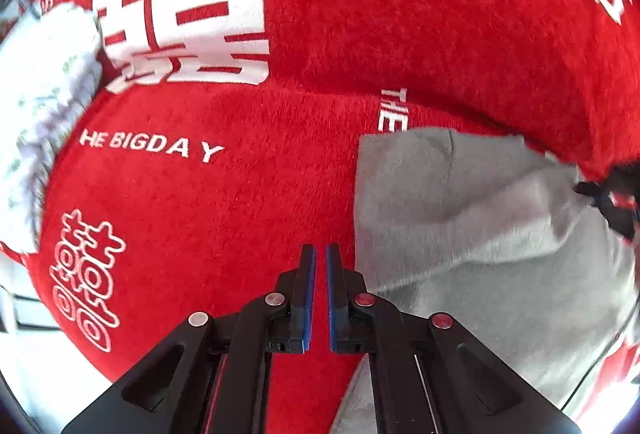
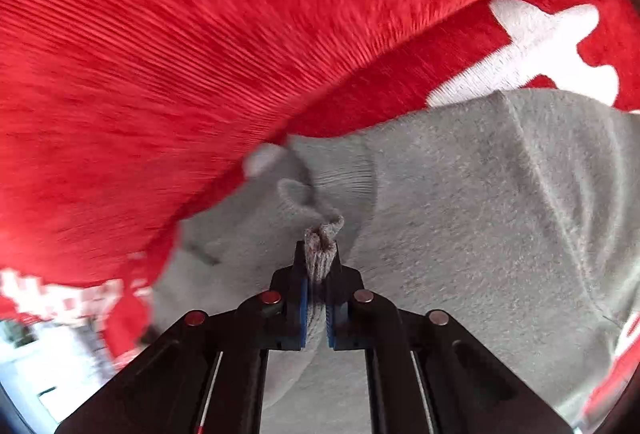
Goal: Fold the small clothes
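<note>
Right gripper pinching the grey garment on a red blanket

The right gripper (image 2: 320, 254) is clamping a bunched, ribbed edge of the grey garment (image 2: 460, 234) between its fingers, the rest of the cloth spreading out to the right and far side over the red blanket (image 2: 180, 54) with white lettering. The left gripper (image 1: 321, 254) is hanging over the blanket just left of the garment's edge, its fingers nearly together with only a narrow gap and nothing between them. A white patterned cloth (image 1: 44, 82) is lying at the far left.
</note>
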Available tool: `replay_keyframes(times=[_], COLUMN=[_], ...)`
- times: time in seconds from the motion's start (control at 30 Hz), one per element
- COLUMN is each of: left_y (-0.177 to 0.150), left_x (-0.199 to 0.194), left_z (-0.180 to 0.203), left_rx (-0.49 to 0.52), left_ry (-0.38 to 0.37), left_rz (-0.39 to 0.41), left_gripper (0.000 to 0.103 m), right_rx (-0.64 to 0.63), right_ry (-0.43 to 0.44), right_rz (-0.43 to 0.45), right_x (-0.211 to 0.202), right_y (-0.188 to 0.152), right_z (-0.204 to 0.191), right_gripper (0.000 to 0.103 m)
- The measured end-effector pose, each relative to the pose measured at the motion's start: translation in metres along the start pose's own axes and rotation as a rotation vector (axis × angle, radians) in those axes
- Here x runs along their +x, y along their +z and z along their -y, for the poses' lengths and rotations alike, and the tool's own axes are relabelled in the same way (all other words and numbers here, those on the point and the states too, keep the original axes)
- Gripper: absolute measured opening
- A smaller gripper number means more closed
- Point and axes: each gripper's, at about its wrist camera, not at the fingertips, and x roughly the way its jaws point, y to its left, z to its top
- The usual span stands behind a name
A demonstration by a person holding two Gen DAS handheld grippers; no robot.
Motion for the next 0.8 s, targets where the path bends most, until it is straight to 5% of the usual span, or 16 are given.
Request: replay_keyframes(times=[0.07, 0.17, 0.23, 0.27, 0.33, 0.4, 0.47, 0.5, 0.6, 0.63, 0.67, 0.8], left_y=[0.005, 0.014, 0.018, 0.019, 0.018, 0.019, 0.023, 0.026, 0.037, 0.041, 0.044, 0.046], left_x=[0.003, 0.012, 0.019, 0.019, 0.014, 0.017, 0.025, 0.031, 0.054, 0.059, 0.062, 0.067], left_z=[-0.003, -0.004, 0.0, 0.002, 0.008, 0.018, 0.027, 0.03, 0.034, 0.035, 0.036, 0.046], left_rx=[-0.011, -0.018, -0.006, -0.009, 0.004, 0.041, 0.077, 0.096, 0.092, 0.088, 0.088, 0.125], left_ry=[-0.034, -0.08, -0.067, -0.057, -0.031, -0.023, -0.015, -0.02, -0.015, 0.002, 0.016, 0.069], left_rz=[0.008, -0.002, -0.006, -0.003, 0.033, 0.023, -0.002, -0.019, -0.056, -0.056, -0.047, -0.014], left_gripper=[0.006, 0.007, 0.055, 0.103, 0.102, 0.102, 0.102, 0.102, 0.102, 0.102, 0.102, 0.102], right_rx=[-0.098, -0.077, -0.017, 0.027, 0.12, 0.177, 0.195, 0.191, 0.198, 0.187, 0.157, -0.007], right_ry=[0.041, 0.033, 0.012, 0.001, 0.057, 0.142, 0.188, 0.175, 0.124, 0.076, 0.072, 0.039], right_rz=[0.075, 0.07, 0.043, 0.031, 0.013, 0.019, 0.029, 0.029, 0.027, 0.023, 0.018, 0.093], right_x=[-0.027, -0.039, -0.033, -0.032, -0.035, -0.041, -0.046, -0.045, -0.034, -0.033, -0.037, -0.06], right_y=[-0.011, -0.026, -0.034, -0.038, -0.049, -0.05, -0.051, -0.049, -0.043, -0.038, -0.036, -0.035], right_z=[0.009, 0.053, 0.076, 0.087, 0.116, 0.123, 0.126, 0.123, 0.11, 0.103, 0.097, 0.085], right_gripper=[0.007, 0.007, 0.011, 0.012, 0.02, 0.055, 0.073, 0.074, 0.068, 0.051, 0.009, 0.008])
